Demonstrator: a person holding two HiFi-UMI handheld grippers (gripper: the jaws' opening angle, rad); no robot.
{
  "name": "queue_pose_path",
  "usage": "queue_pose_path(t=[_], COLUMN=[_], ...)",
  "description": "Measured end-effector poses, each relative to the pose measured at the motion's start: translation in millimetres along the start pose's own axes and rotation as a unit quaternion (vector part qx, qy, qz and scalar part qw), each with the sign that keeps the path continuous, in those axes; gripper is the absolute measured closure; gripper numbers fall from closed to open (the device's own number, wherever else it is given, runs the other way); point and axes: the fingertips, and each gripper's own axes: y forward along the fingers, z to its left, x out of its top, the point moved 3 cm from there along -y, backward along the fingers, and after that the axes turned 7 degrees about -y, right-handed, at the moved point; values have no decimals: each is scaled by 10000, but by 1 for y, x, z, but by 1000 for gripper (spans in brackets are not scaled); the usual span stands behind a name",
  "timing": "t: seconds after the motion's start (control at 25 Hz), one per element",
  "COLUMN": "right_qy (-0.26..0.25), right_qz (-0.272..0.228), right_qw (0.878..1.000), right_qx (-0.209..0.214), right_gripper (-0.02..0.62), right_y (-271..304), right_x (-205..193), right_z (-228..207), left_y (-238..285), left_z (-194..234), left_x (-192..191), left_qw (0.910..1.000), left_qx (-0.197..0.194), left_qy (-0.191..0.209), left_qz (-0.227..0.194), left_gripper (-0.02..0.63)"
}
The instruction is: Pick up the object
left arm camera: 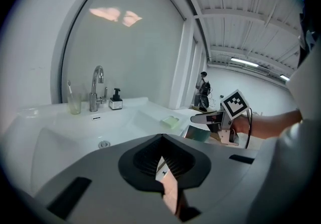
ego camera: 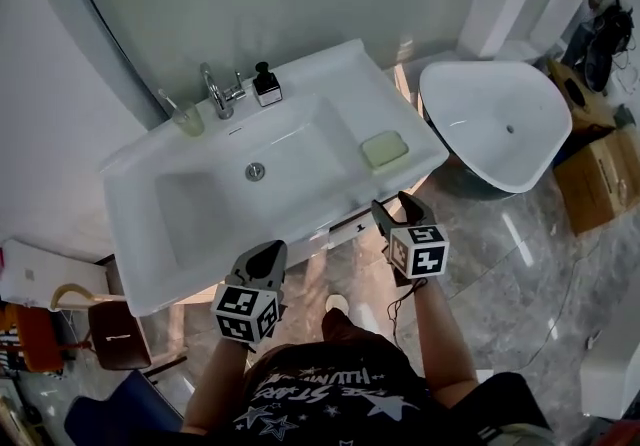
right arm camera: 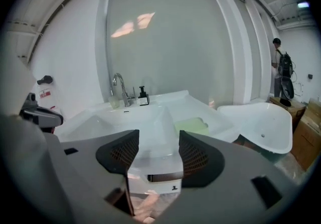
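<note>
A pale green bar of soap (ego camera: 384,149) lies on the right ledge of the white sink (ego camera: 300,69); it also shows in the left gripper view (left arm camera: 170,122) and the right gripper view (right arm camera: 190,126). My right gripper (ego camera: 398,206) hovers in front of the sink's right corner, short of the soap, open with nothing between its pads (right arm camera: 159,150). My left gripper (ego camera: 265,256) hangs off the sink's front edge, shut on nothing (left arm camera: 161,147). The right gripper (left arm camera: 213,117) shows in the left gripper view too.
A chrome faucet (ego camera: 215,89), a soap dispenser (ego camera: 266,84) and a glass with a toothbrush (ego camera: 187,117) stand along the sink's back. A white tub (ego camera: 500,119) sits to the right, with cardboard boxes (ego camera: 600,174) beyond it. A stool (ego camera: 115,334) stands at the lower left.
</note>
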Motion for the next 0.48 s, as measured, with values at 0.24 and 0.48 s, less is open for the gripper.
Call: queue_pose_path(t=[0.24, 0.48], right_qy=[-394, -792], right_qz=[394, 1044], right_qw=[9984, 9913], right_qx=[70, 150], right_gripper=[371, 391], right_y=[62, 118], right_x=[21, 23], right_z=[-34, -43], left_y=[47, 76], left_z=[10, 26], left_x=[20, 26], left_qw=[9997, 9990], left_qx=[213, 352], left_qy=[-89, -229], left_qz=[33, 169], left_gripper=[591, 591])
